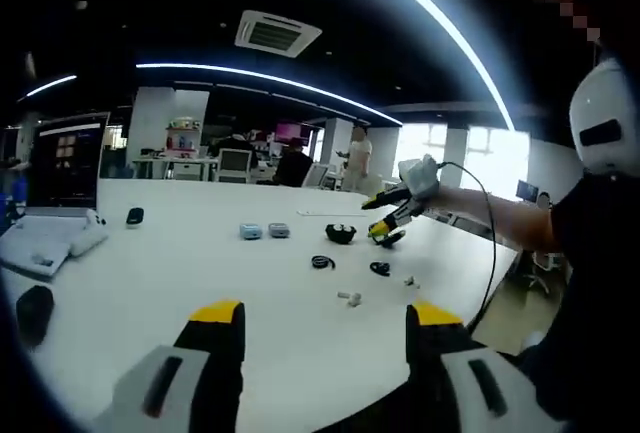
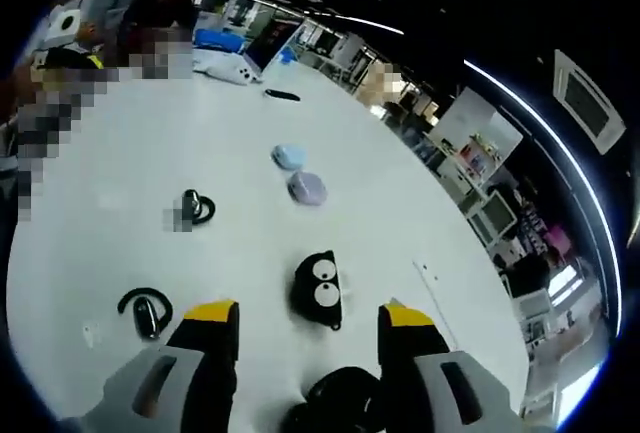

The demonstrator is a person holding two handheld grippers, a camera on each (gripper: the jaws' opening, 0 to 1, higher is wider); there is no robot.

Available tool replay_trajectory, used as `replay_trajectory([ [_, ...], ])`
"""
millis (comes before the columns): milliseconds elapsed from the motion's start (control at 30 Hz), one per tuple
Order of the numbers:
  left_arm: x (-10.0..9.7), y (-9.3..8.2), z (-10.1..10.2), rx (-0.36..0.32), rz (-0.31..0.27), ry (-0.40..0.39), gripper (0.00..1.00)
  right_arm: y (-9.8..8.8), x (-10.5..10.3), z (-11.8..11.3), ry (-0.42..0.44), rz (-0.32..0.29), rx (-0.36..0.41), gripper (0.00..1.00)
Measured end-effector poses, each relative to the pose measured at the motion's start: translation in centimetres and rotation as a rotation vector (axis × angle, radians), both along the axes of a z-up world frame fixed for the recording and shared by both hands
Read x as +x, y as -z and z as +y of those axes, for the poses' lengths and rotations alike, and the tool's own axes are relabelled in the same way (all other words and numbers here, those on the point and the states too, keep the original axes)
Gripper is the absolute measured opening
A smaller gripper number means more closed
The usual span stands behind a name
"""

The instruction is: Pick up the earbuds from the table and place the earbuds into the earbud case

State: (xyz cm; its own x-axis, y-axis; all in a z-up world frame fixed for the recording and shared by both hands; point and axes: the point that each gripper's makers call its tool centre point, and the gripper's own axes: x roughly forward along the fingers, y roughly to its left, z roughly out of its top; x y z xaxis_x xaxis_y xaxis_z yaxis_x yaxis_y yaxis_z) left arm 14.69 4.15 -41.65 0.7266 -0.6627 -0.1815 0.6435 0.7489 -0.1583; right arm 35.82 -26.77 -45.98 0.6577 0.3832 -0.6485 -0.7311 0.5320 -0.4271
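Right tool [image 2: 300, 328]: jaws apart, hovering above the open case [image 2: 320, 291].
Case: black, on the tabletop [image 2: 120, 203], cups up.
Earbuds [image 2: 146, 311]: lie left (another [image 2: 195, 207] farther).
Left tool [image 1: 320, 328]: apart, idle.
Advice: approach one earbud squarely, pinch gently.

case [image 2: 320, 291]: black, lid open, two pale round wells showing, flat on my white worktop [image 2: 120, 153]
earbuds [image 2: 146, 311]: black ear-hook pair, one left of case, other [image 2: 196, 207] beyond it
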Motion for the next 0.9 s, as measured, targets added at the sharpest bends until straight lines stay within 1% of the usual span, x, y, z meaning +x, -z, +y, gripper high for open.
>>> replay_trajectory([
  [100, -0.2, -0.2, 0.4, 0.002, -0.01, -0.009, 0.66, 0.8, 0.9, 0.6, -0.006, 0.023, -0.017, 0.53],
  [200, -0.4, -0.4, 0.6, -0.002, -0.017, -0.014, 0.66, 1.5, 2.0, 1.3, -0.014, 0.033, -0.026, 0.51],
  [267, -0.6, -0.3, 0.7, -0.009, -0.016, -0.016, 0.66, 2.2, 2.6, 1.5, -0.018, 0.049, -0.056, 0.47],
  [333, -0.8, -0.1, 0.7, -0.011, -0.012, -0.017, 0.66, 2.7, 3.4, 1.5, -0.019, 0.058, -0.057, 0.44],
  [400, -0.8, 0.2, 0.9, -0.013, -0.005, -0.019, 0.66, 3.0, 3.4, 1.7, -0.009, 0.073, -0.046, 0.44],
  [500, -1.0, 0.6, 1.1, -0.013, 0.008, -0.023, 0.66, 3.6, 3.7, 1.6, 0.005, 0.089, -0.051, 0.41],
  [567, -1.0, 0.6, 1.2, -0.014, 0.008, -0.023, 0.66, 3.8, 3.5, 1.6, 0.003, 0.094, -0.06, 0.41],
  [667, -1.0, 0.6, 1.4, -0.017, 0.008, -0.027, 0.66, 4.1, 3.9, 1.3, 0.009, 0.107, -0.05, 0.38],
  [800, -1.0, 0.8, 1.5, -0.02, 0.014, -0.027, 0.66, 4.1, 3.7, 1.6, 0.01, 0.107, -0.038, 0.35],
  [900, -1.1, 0.9, 1.1, -0.014, 0.017, -0.019, 0.65, 4.5, 3.5, 1.7, 0.01, 0.117, -0.045, 0.32],
])
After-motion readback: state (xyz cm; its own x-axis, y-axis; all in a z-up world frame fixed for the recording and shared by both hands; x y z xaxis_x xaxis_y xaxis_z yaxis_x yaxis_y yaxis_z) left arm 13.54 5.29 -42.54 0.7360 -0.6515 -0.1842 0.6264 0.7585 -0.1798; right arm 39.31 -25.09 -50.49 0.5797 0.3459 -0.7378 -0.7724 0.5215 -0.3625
